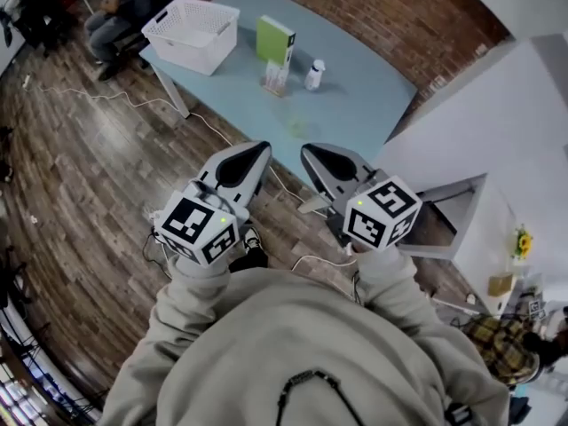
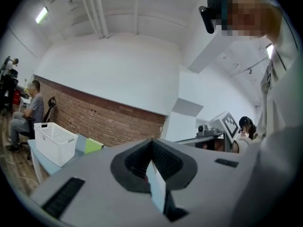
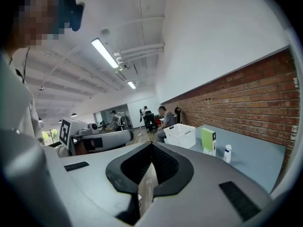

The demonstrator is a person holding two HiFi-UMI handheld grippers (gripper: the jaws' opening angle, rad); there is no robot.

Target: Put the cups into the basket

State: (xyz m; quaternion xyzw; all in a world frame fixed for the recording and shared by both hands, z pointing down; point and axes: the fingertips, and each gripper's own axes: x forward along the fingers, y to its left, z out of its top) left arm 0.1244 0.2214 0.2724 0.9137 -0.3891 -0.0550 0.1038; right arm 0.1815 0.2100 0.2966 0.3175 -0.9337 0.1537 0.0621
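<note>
Clear plastic cups (image 1: 275,80) stand on the light blue table (image 1: 355,105), just in front of a green box (image 1: 274,39). The white mesh basket (image 1: 182,47) sits on the table's far left corner; it also shows as the basket (image 2: 53,143) and the basket (image 3: 180,135) in the gripper views. I hold both grippers close to my chest, well short of the table. The left gripper (image 1: 253,158) (image 2: 152,148) is shut and holds nothing. The right gripper (image 1: 312,156) (image 3: 151,148) is also shut and holds nothing.
A small white bottle (image 1: 314,74) stands right of the cups. A seated person (image 1: 111,11) is beyond the basket. Cables (image 1: 133,100) trail over the wooden floor before the table. A white partition and cabinet (image 1: 470,202) stand to the right.
</note>
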